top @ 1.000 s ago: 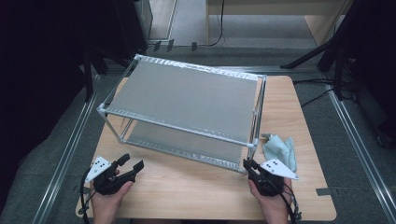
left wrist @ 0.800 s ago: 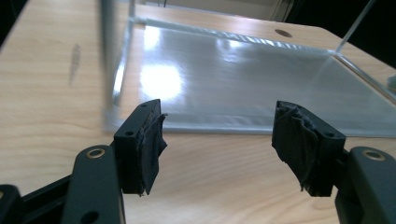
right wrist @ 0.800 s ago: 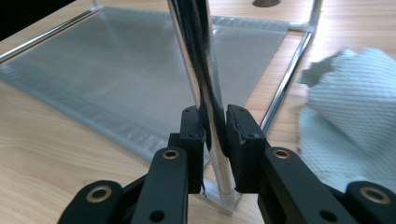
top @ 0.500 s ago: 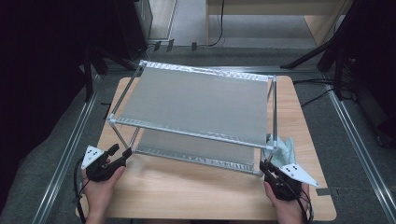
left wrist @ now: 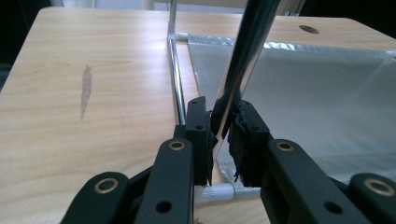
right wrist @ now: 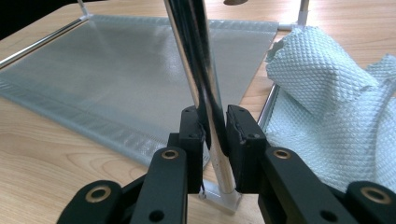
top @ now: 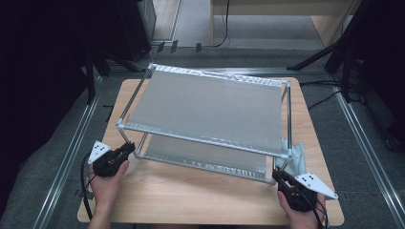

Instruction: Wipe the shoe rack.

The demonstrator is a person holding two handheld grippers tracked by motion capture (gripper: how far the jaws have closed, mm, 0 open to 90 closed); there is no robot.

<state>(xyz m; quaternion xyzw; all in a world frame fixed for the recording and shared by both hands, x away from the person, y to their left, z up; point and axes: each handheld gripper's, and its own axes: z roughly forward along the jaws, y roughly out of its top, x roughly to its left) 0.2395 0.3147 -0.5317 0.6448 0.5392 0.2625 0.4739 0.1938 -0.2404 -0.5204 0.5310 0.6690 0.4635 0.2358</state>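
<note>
From the high view, a two-tier rack (top: 205, 112) stood on the bench (top: 191, 195), with the left gripper (top: 128, 149) at its near left leg and the right gripper (top: 278, 174) at its near right leg; a cloth (top: 300, 157) lay just beside the right corner. In the left gripper view, the left gripper (left wrist: 223, 128) had just been closing, and its pads pressed on the chrome leg (left wrist: 243, 60), which rose tilted between them. In the right gripper view, the right gripper (right wrist: 215, 128) was clamped on the other leg (right wrist: 194, 56) just above its foot, the cloth (right wrist: 327, 102) near its right.
</note>
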